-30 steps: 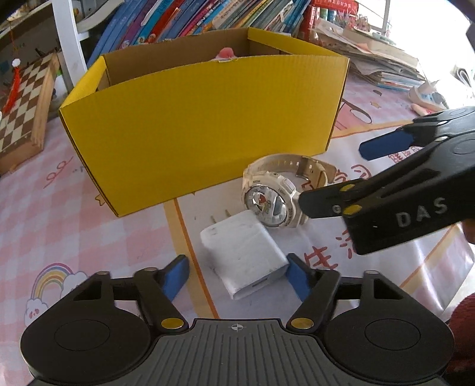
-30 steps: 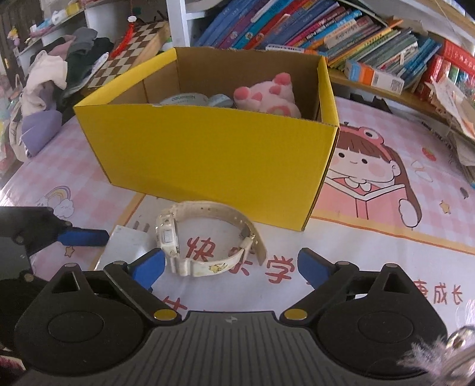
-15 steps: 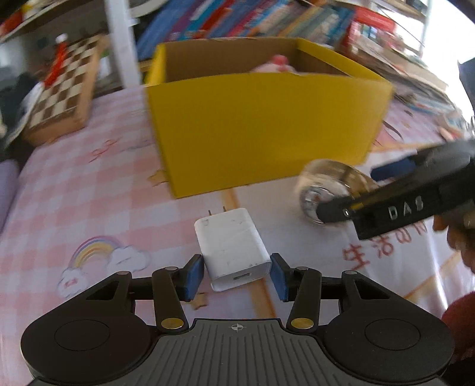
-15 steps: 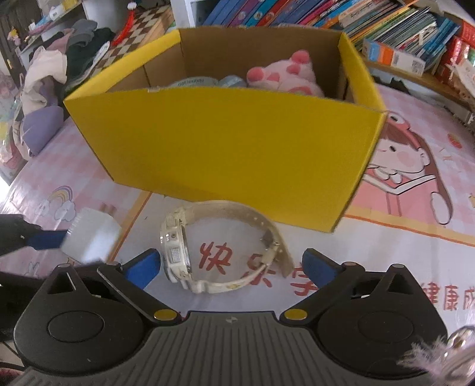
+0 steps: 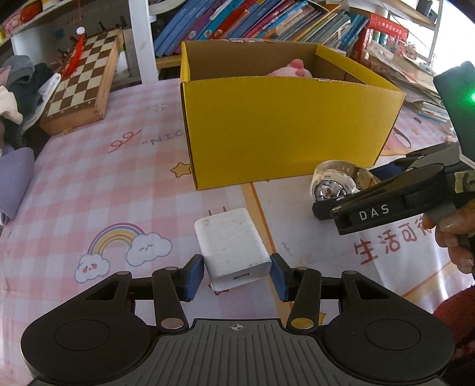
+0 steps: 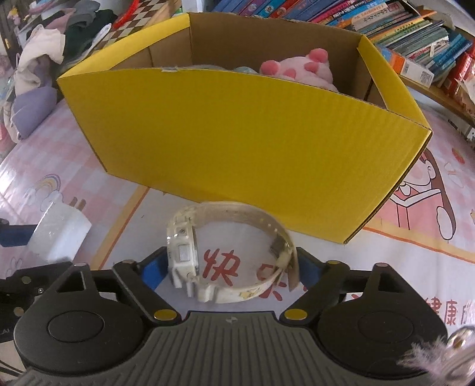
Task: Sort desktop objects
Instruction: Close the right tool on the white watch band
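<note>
A white plug charger [image 5: 234,243] sits between the blue pads of my left gripper [image 5: 237,277], which is shut on it; it also shows in the right wrist view [image 6: 58,234]. A cream wristwatch [image 6: 225,252] stands on edge between the pads of my right gripper [image 6: 228,267], which is shut on it, just in front of the yellow cardboard box [image 6: 237,130]. The watch face [image 5: 331,184] shows in the left wrist view beside the right gripper's black finger [image 5: 383,202]. A pink plush toy [image 6: 299,66] lies inside the box.
A wooden chessboard [image 5: 83,86] lies at the back left, with clothes [image 5: 17,86] beside it. Rows of books [image 5: 267,20] line the shelf behind the box. Stacked papers [image 5: 409,77] sit at the right. A pink cartoon tablecloth [image 5: 89,184] covers the table.
My left gripper has closed onto the charger. My right gripper has moved forward around the watch and closed on it.
</note>
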{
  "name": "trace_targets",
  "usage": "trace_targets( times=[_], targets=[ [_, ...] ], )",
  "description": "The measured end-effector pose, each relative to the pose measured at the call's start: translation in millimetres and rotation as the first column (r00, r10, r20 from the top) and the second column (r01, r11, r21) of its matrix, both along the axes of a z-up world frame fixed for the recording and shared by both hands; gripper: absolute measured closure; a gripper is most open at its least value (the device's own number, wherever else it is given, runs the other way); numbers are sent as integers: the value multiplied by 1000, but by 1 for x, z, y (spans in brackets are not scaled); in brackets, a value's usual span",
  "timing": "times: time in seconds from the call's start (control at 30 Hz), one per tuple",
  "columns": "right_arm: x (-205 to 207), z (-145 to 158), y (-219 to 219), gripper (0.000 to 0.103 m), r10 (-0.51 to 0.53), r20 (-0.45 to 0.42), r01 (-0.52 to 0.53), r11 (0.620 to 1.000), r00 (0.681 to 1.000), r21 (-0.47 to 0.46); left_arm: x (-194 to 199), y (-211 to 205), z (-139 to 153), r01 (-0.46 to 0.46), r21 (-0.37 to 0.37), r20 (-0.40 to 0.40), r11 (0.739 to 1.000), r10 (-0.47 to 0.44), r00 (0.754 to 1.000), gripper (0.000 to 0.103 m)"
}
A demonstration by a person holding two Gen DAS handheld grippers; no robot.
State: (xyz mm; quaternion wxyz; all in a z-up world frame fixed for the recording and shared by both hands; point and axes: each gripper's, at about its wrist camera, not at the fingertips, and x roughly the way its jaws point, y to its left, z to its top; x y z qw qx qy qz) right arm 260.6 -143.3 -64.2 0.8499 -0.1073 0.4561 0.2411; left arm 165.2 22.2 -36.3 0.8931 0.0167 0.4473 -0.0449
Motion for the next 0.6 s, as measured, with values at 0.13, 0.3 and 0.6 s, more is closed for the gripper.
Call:
trace_targets(
  times=[0.13,0.3,0.6],
  targets=[
    [-5,3,-5,39,5,0,-5,1000,1000,5,-1,-2,4,27,-3,18,1000,-27,999,56],
    [-12,4,-10,45,-8,-3,8,1000,1000,6,-3,-5,5,61,-8,25,998,-61,998,56],
    [-30,17,-11,48,-21,36,20,1000,999,20,-12,-3,12,92,-21,52,996,-91,994,56]
  ],
)
